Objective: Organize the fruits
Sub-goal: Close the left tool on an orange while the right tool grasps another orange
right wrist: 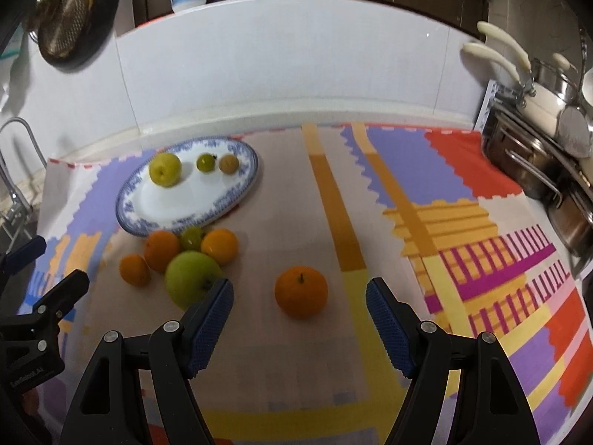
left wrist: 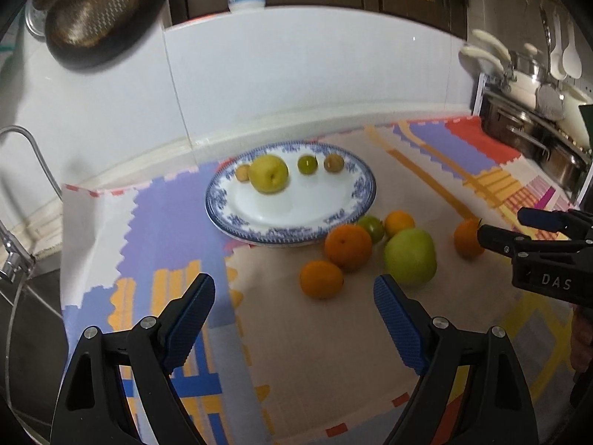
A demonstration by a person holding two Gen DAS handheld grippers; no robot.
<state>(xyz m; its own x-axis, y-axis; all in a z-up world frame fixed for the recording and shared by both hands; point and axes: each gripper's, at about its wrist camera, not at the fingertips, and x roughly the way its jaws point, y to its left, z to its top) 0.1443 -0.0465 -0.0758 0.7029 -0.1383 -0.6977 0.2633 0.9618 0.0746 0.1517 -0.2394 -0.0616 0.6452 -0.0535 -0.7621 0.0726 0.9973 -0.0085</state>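
Observation:
A blue-and-white plate (left wrist: 237, 207) (right wrist: 148, 204) holds a yellow apple (left wrist: 268, 174) (right wrist: 165, 169), a small green fruit (left wrist: 307, 164) (right wrist: 206, 162) and small brown fruits (left wrist: 334, 163) (right wrist: 228, 164). In front of it on the mat lie a green apple (left wrist: 409, 256) (right wrist: 191, 278), several oranges (left wrist: 348, 247) (right wrist: 161, 250) and a green tomato (left wrist: 371, 227). A lone orange (right wrist: 301, 292) (left wrist: 467, 239) lies just ahead of my open, empty right gripper (right wrist: 299, 322); the right gripper also shows in the left wrist view (left wrist: 500, 230). My left gripper (left wrist: 294, 296) is open and empty, near the fruit pile.
A colourful patterned mat (right wrist: 426, 204) covers the counter. A sink and tap (left wrist: 15, 252) are at the left. Pots and utensils (left wrist: 533, 126) stand at the right. A white tiled wall (left wrist: 296, 74) runs behind; a pan (left wrist: 96, 7) hangs upper left.

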